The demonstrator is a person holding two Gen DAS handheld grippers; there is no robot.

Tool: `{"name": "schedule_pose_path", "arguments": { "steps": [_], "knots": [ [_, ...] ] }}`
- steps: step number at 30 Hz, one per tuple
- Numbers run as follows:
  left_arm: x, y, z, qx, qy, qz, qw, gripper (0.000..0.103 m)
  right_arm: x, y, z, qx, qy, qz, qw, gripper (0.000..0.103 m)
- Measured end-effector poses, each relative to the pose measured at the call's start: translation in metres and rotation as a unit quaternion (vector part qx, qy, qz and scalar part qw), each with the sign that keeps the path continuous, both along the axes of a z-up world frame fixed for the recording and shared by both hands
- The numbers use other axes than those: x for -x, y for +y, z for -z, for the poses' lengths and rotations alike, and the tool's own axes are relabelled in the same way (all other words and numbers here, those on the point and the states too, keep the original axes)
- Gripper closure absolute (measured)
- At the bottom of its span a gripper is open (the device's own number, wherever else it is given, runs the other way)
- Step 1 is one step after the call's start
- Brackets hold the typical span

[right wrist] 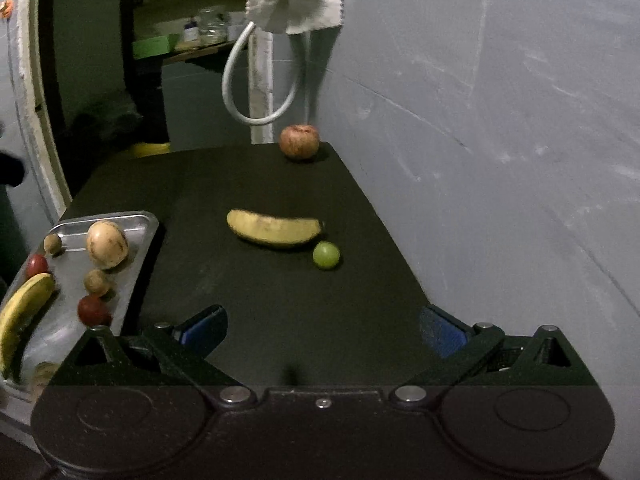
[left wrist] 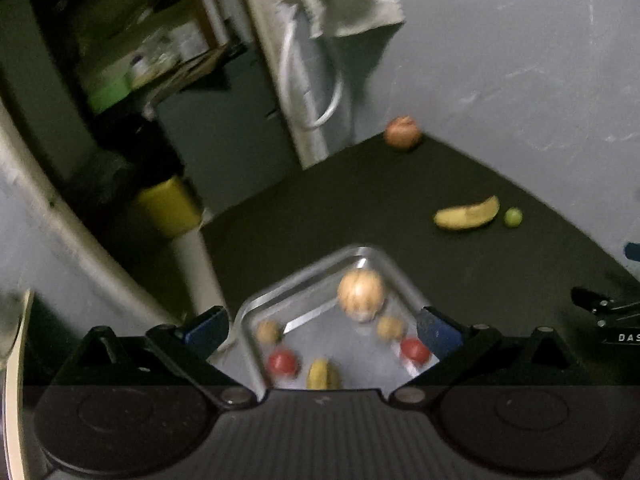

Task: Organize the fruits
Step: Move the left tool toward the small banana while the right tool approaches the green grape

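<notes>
Most fruit already sits in the tray [right wrist: 138, 222] left of the right claw [right wrist: 323, 330], while a banana [right wrist: 274, 229], grape [right wrist: 326, 255] and apple [right wrist: 299, 141] wait ahead on the tabletop [right wrist: 280, 320]; both it and the left claw [left wrist: 323, 330] gape empty.

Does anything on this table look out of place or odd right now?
Three fruits sit loose on the black table instead of in the metal tray: a banana, a small green fruit beside it, and an apple near the far edge. Nothing looks spilled.

tray [right wrist: 140, 220] left on table [right wrist: 280, 320]; banana [right wrist: 274, 229], lime [right wrist: 326, 255] right; apple [right wrist: 299, 141] behind.
</notes>
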State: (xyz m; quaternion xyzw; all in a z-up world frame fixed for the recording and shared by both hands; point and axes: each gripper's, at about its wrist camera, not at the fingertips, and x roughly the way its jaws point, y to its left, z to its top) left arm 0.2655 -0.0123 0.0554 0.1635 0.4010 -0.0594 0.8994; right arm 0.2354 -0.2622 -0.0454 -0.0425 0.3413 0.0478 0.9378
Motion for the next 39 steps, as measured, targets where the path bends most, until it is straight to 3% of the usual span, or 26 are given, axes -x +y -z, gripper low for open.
{"name": "schedule_pose_path", "arguments": {
  "steps": [5,10,17,26,33,39],
  "knots": [
    [-0.034,-0.042,0.010,-0.019,-0.013,0.116,0.9930,0.001,-0.024,-0.006,0.010,0.016,0.002,-0.030,0.999,0.001],
    [-0.067,-0.091,0.042,-0.063,-0.007,0.221,0.9732,0.001,-0.046,-0.006,0.020,0.018,0.003,-0.057,0.998,0.002],
    [-0.111,-0.128,0.091,-0.100,0.019,0.310,0.9454,0.001,-0.074,-0.002,0.037,0.032,0.010,-0.077,0.996,0.014],
    [-0.149,-0.151,0.131,-0.117,0.031,0.377,0.9183,0.001,-0.091,-0.006,0.050,0.031,0.026,-0.083,0.996,0.027],
    [-0.154,-0.158,0.148,-0.135,0.041,0.426,0.8938,0.006,-0.101,-0.010,0.053,0.020,0.032,-0.079,0.996,0.041],
    [-0.163,-0.166,0.158,-0.125,0.063,0.432,0.8912,0.017,-0.105,-0.011,0.054,0.012,0.033,-0.087,0.996,0.054]
  ]
}}
